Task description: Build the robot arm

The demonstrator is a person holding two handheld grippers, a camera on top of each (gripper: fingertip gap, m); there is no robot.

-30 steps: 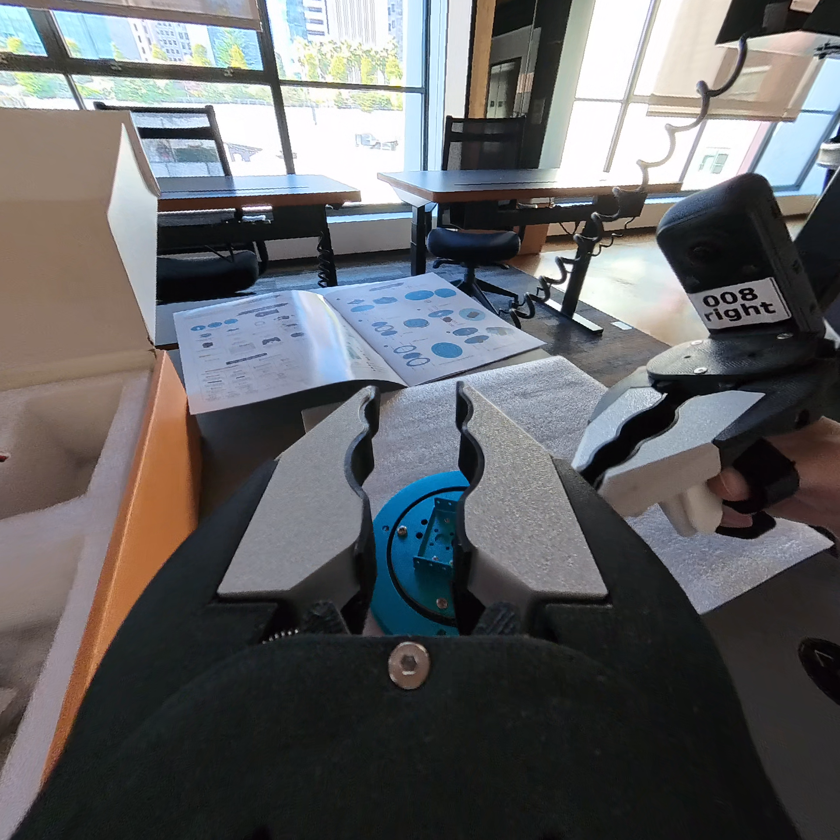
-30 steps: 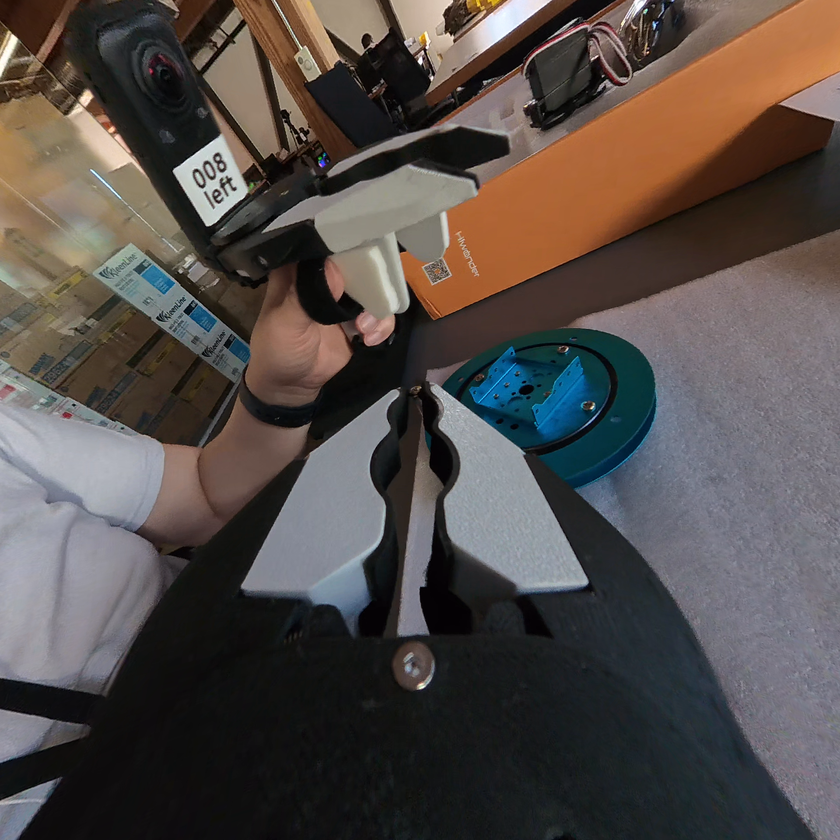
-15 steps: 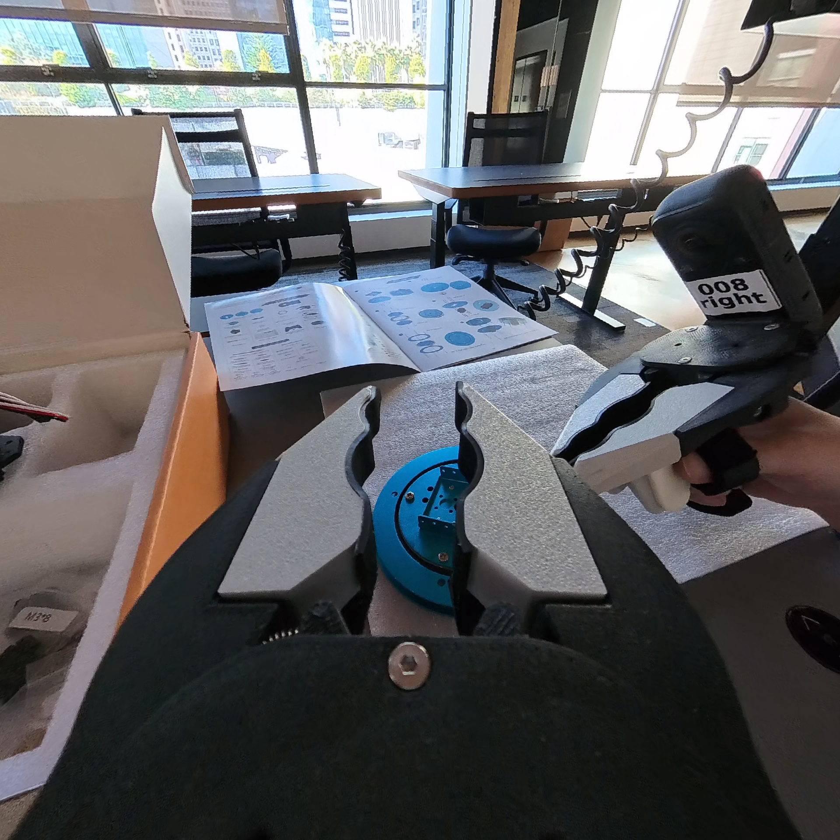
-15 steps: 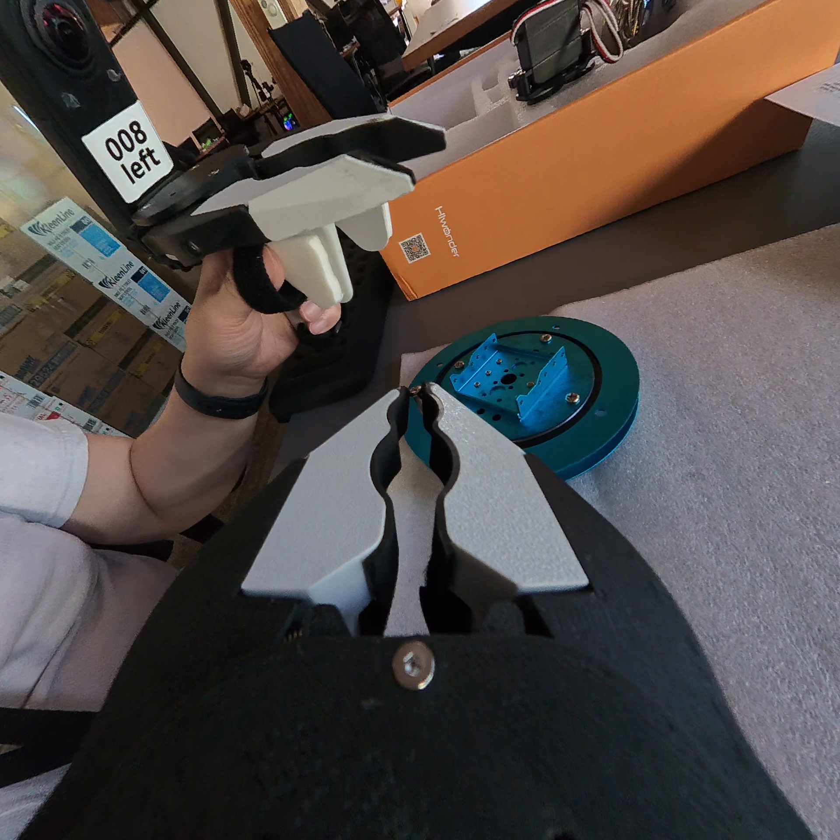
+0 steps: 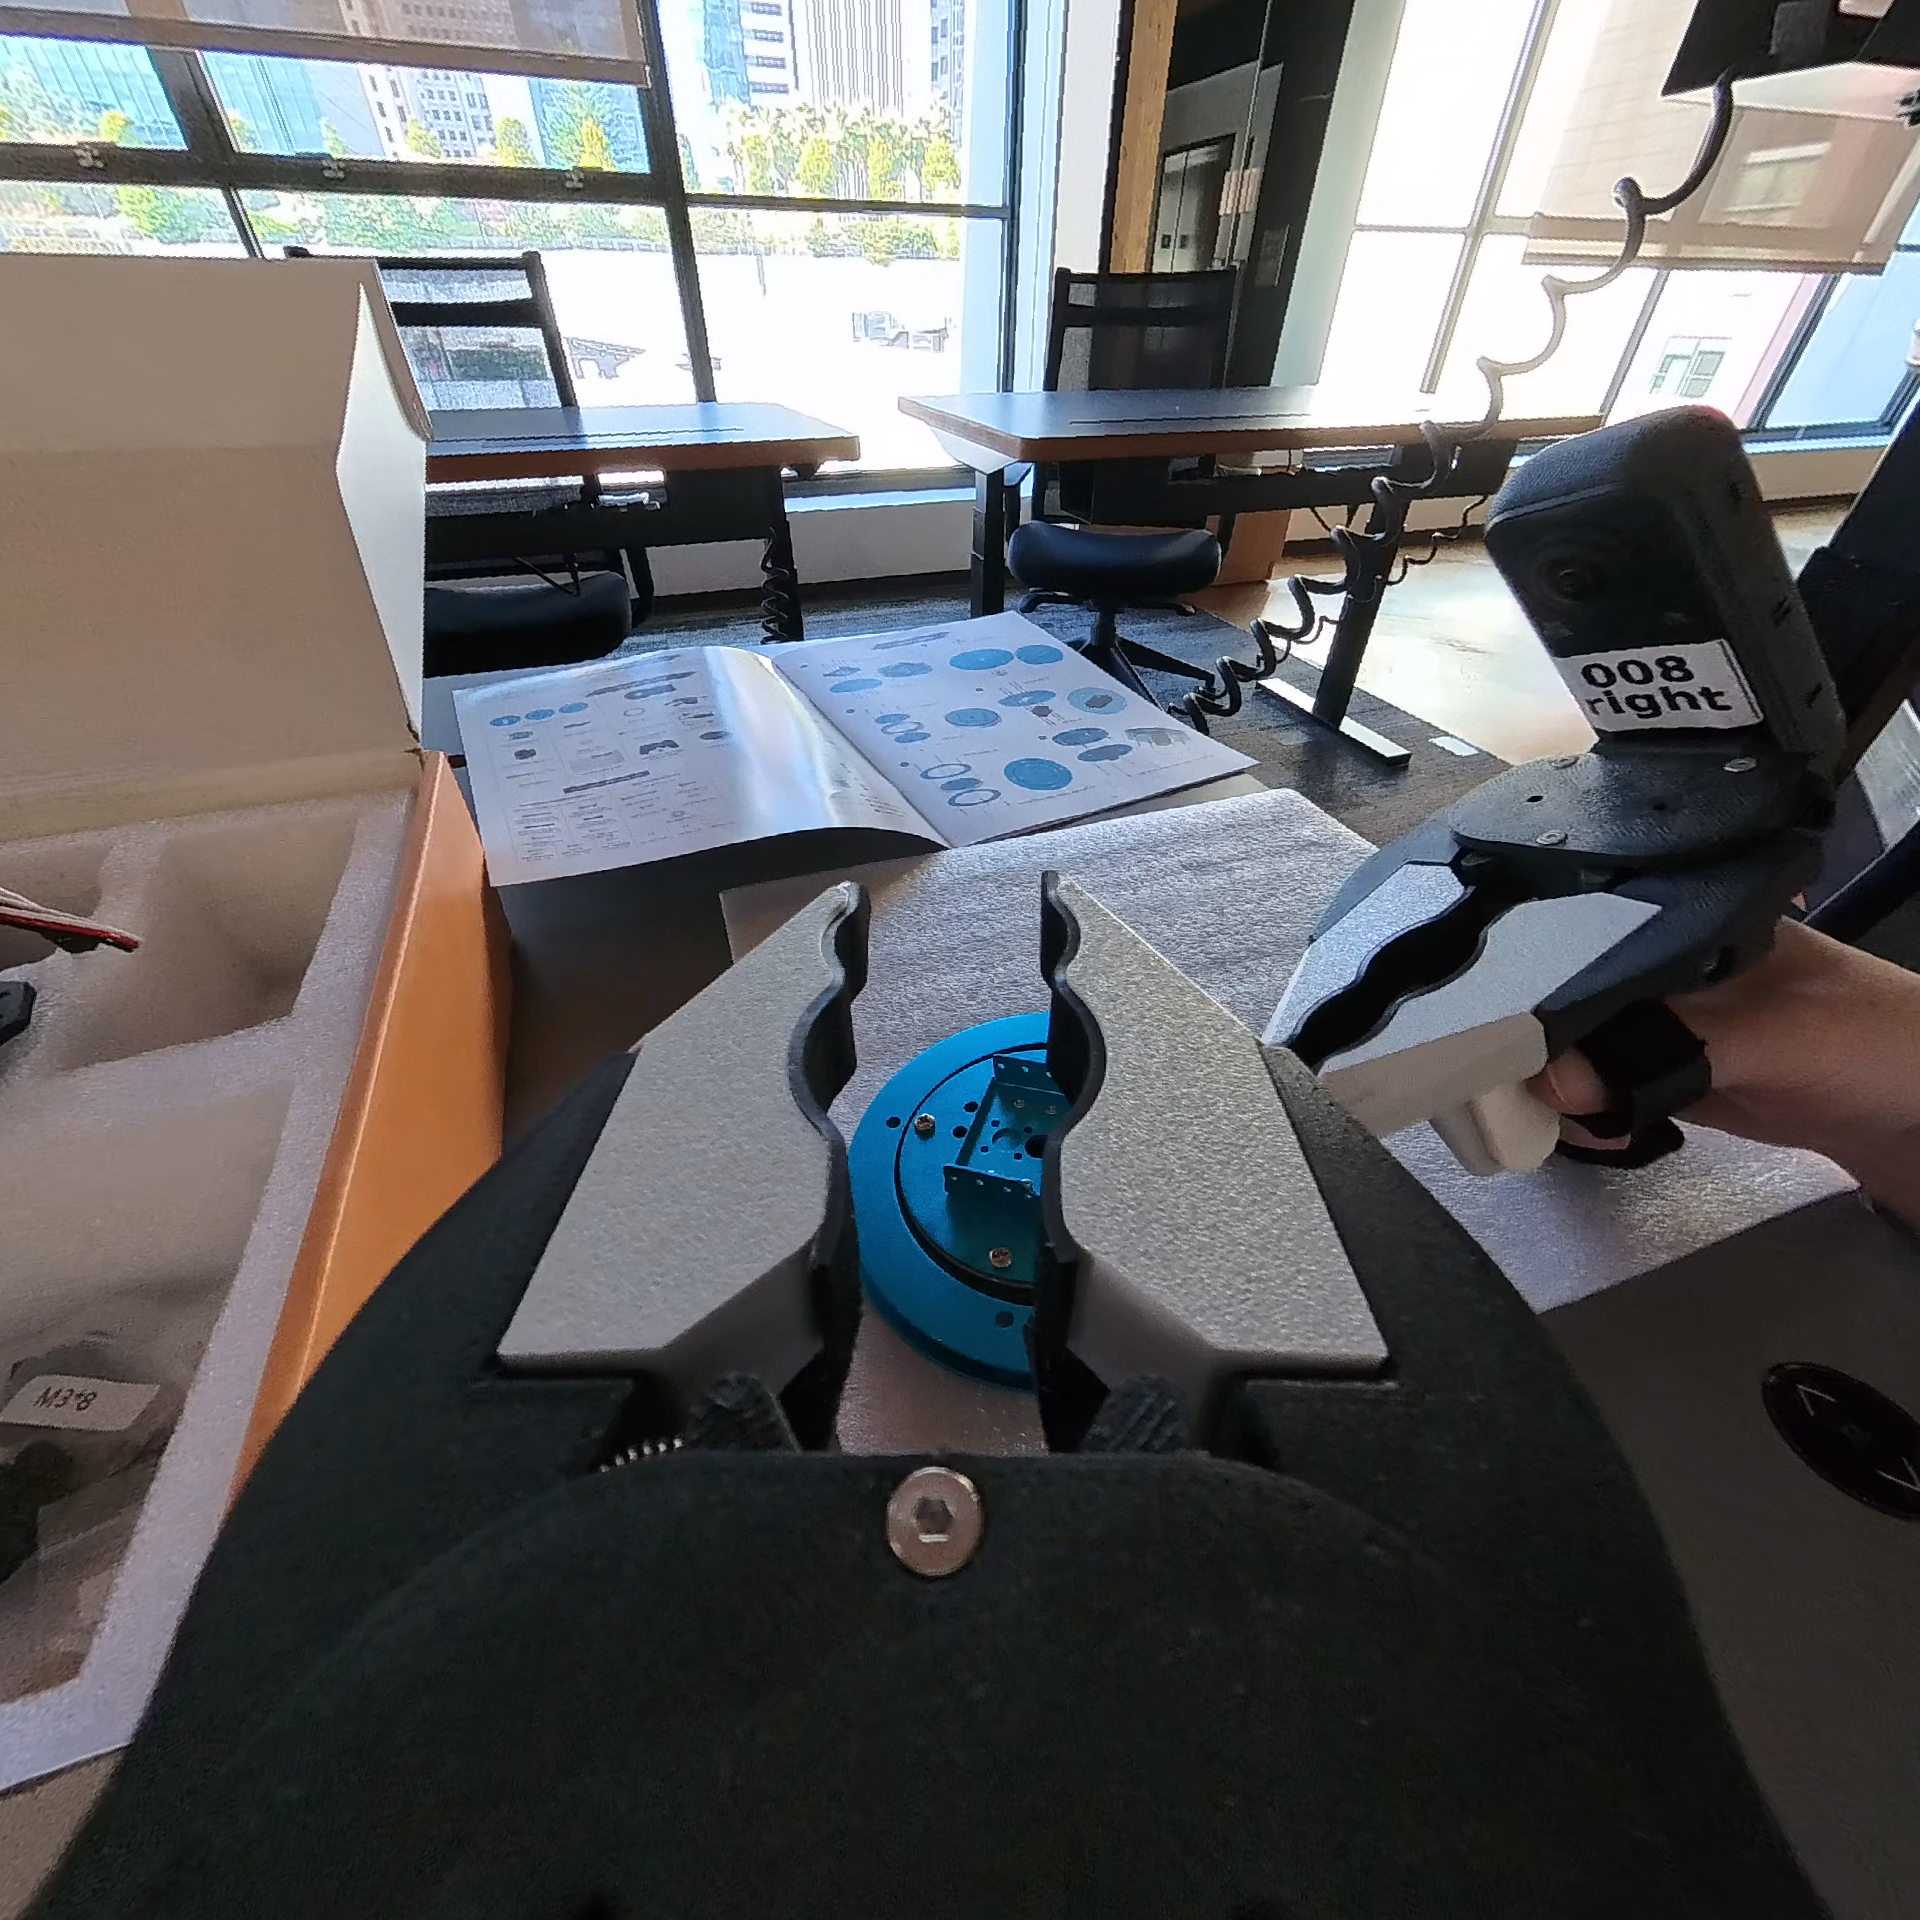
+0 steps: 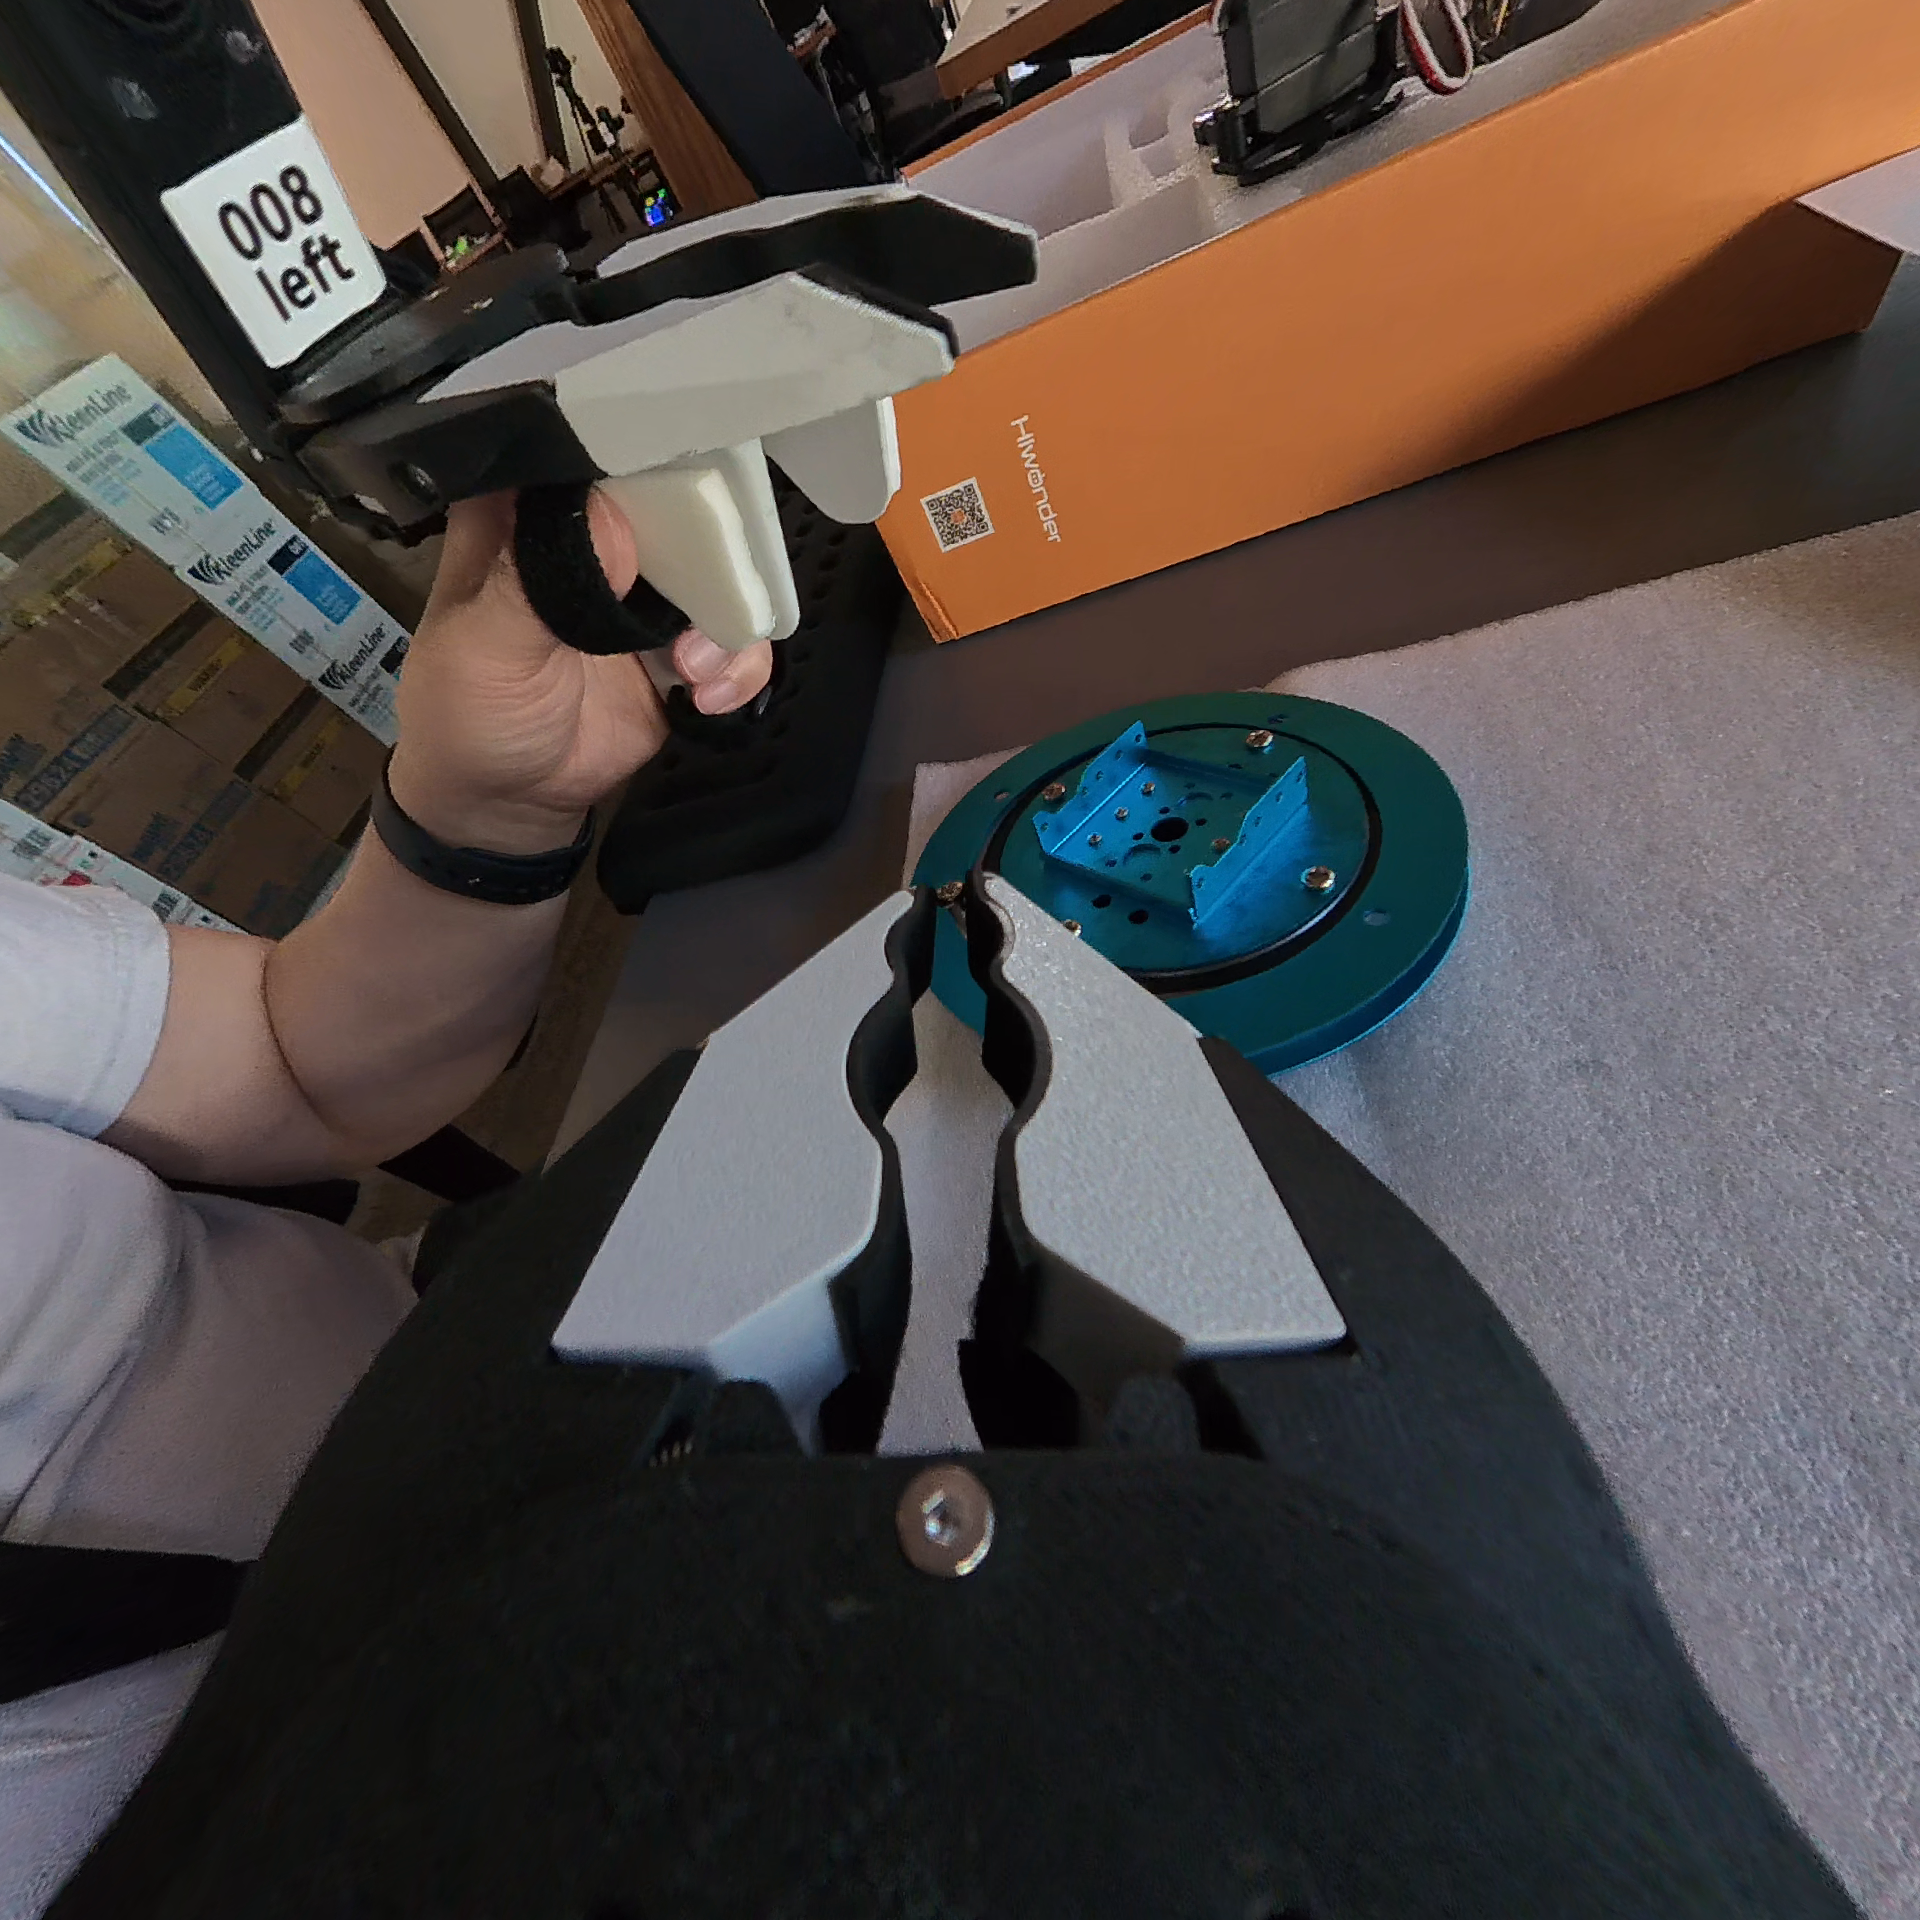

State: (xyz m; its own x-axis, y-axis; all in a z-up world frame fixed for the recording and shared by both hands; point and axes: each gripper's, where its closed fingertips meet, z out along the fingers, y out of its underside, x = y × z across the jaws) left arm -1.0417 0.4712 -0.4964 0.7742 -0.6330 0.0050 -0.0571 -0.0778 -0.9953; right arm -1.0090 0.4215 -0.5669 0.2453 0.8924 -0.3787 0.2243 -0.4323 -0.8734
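Note:
A blue round metal disc [image 5: 914, 1195] with a light blue U-bracket [image 6: 1174, 831] screwed on top lies flat on a grey foam sheet [image 5: 1195, 873]. My left gripper [image 5: 951, 904] is open and empty, held above the disc, which shows between its fingers. My right gripper [image 6: 951, 888] is shut on nothing, its tips just over the disc's near rim [image 6: 1392, 997]. In the left wrist view the right gripper [image 5: 1288, 1034] hovers to the right of the disc. In the right wrist view the left gripper [image 6: 987, 307] is held high to the left of the disc.
An open orange box [image 5: 405, 1039] with white foam compartments stands to the left; it shows in the right wrist view [image 6: 1351, 343] with a black servo [image 6: 1299, 94] inside. An open booklet [image 5: 831, 748] lies beyond the foam. A black perforated pad [image 6: 769, 748] lies under the left hand. Tip to tip, the grippers are about 9 centimetres apart.
My left gripper has drawn back, so more of the disc and box shows. My right gripper has moved closer to the disc, its tips now over the rim. Both jaws are unchanged.

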